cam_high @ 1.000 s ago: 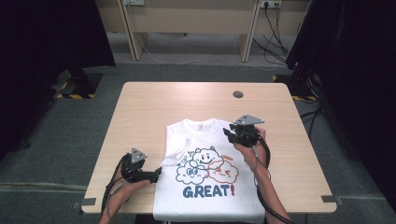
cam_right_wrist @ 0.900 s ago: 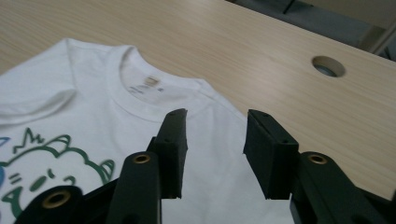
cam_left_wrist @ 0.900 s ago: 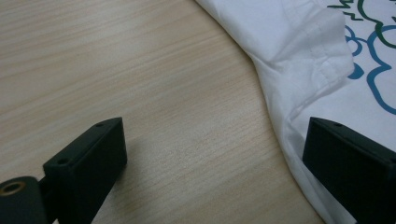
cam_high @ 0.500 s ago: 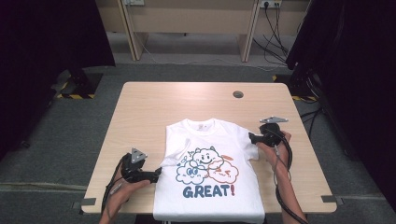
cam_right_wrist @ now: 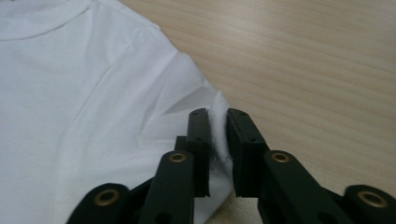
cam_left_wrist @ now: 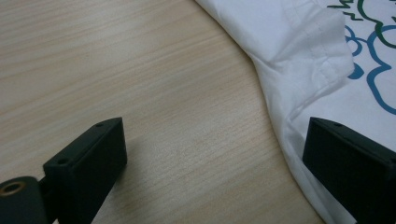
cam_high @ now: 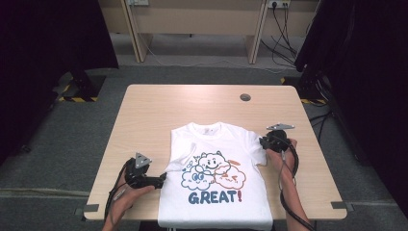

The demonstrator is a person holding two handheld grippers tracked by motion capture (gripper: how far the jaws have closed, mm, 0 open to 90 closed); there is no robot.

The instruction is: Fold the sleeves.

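I see the shirt lying flat, front up, on the near half of the table, its collar toward the far edge and its hem at the near edge. Its print shows three cartoon clouds over the word "GREAT!" in blue letters with a red exclamation mark. A small label sits inside the collar; I cannot read it.

My right gripper has its jaws clenched on a pinch of white fabric at the shirt's right edge, by the sleeve. My left gripper sits with its jaws spread wide at the shirt's left edge, one over bare wood, the other over the cloth, grasping nothing.
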